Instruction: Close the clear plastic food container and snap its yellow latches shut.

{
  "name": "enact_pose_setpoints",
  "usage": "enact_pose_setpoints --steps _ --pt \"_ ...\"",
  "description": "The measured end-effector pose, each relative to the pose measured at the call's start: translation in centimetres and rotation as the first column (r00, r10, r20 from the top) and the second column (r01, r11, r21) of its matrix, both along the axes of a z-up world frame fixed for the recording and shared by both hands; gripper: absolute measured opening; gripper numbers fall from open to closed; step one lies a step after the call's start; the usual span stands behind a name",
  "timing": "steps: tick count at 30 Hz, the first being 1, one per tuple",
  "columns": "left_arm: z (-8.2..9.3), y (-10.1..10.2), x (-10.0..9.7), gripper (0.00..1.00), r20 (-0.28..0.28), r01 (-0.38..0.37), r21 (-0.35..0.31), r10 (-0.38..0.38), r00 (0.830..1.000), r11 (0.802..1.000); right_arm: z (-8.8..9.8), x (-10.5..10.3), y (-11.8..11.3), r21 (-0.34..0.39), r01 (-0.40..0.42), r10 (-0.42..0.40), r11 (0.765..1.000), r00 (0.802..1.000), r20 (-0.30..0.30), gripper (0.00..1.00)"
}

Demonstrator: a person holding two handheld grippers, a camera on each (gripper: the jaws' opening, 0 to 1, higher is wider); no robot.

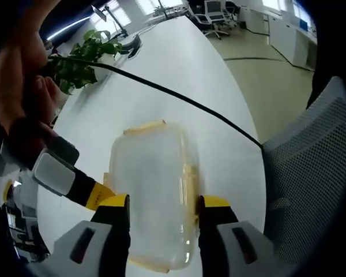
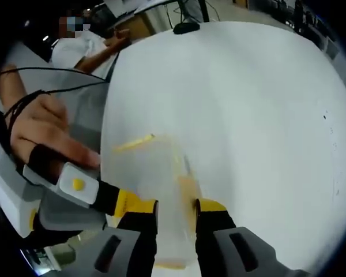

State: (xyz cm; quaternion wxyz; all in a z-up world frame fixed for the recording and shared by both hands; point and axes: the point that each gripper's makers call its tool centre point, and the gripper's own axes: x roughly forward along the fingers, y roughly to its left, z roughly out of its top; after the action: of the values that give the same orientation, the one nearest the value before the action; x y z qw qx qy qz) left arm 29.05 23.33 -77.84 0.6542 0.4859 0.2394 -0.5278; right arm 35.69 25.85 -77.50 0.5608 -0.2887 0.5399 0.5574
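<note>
No brand, label or readable writing anywhere on the clear rectangular plastic food container, and none on the white oval table it lies on. In the left gripper view, the left gripper has its black, yellow-tipped jaws standing either side of the container's body, close against its long walls; whether they press it or merely flank it cannot be told. The yellow latches show as a pale strip at the far short edge and another along the right long side, lying close along the rim; whether they are snapped cannot be made out. The other gripper comes into this view from the left, its yellow-and-black finger at the container's left side near the left jaw. In the right gripper view, the right gripper straddles the near end of the container with a narrow gap, the see-through wall between the jaws; contact is unclear. A hand grips the other tool at the left. Edges now: the container sits near the table's near edge, with broad bare white surface beyond and to the right. A black cable crosses the table beyond the container, a green leafy potted plant stands well apart at the far left, and a grey mesh office chair sits off the right edge.
</note>
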Motion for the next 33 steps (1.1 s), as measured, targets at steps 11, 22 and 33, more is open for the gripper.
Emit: enact_pose_setpoints --steps 11,22,33 --pt "-0.2 -0.1 -0.1 0.42 0.012 -0.017 -0.017 0.017 1.000 1.000 -0.5 -0.1 0.2 -0.103 -0.029 0.025 0.994 0.999 -0.044 0.20" --pt "0.2 0.0 -0.4 0.43 0.016 -0.011 -0.025 0.012 1.000 1.000 -0.3 -0.2 0.0 -0.117 -0.031 0.025 0.993 0.998 -0.050 0.22" --pt "0.2 0.1 -0.9 0.43 0.024 -0.001 -0.016 0.001 1.000 1.000 -0.1 -0.7 -0.2 -0.093 -0.040 0.036 0.995 0.998 -0.045 0.22"
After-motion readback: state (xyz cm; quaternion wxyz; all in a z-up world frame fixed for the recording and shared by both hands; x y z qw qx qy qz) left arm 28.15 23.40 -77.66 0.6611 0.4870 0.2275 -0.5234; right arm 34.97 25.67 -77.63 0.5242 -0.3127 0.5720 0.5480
